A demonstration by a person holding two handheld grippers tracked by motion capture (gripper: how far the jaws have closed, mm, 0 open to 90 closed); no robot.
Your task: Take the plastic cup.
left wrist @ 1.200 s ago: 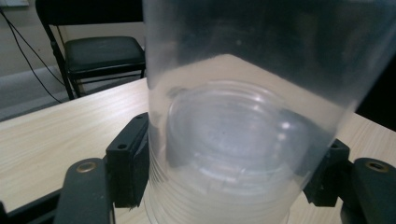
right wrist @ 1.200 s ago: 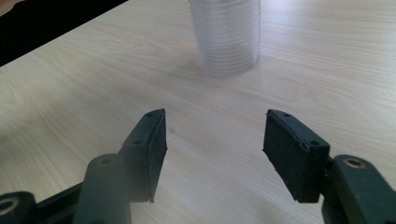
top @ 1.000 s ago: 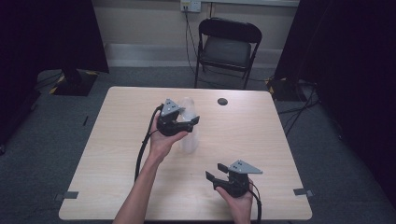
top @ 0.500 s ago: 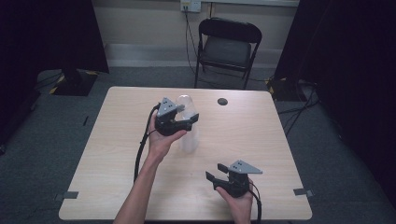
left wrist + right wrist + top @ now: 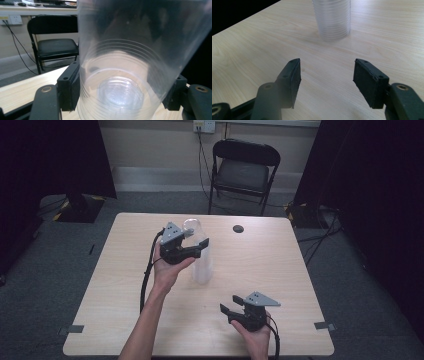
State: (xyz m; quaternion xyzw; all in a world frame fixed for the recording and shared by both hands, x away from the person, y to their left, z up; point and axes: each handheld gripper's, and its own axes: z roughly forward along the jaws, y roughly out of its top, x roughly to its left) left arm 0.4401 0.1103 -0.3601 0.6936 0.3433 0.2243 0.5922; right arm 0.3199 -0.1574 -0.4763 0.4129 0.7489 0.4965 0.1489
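Note:
A tall stack of clear plastic cups (image 5: 201, 265) stands on the wooden table (image 5: 280, 265), near its middle. My left gripper (image 5: 199, 245) is shut on the stack's upper part from the left side. In the left gripper view the clear cups (image 5: 130, 50) sit between the two black pads (image 5: 71, 87), which press on their ribbed wall. My right gripper (image 5: 228, 312) rests near the table's front edge, open, with nothing between its jaws. In the right gripper view it (image 5: 327, 80) points at the foot of the cup stack (image 5: 334, 22), well short of it.
A small black round object (image 5: 238, 228) lies on the table's far side. A black folding chair (image 5: 245, 170) stands behind the table. Dark curtains hang at both sides.
The left gripper and the top of the cup stack have shifted slightly to the left. The right gripper has not moved.

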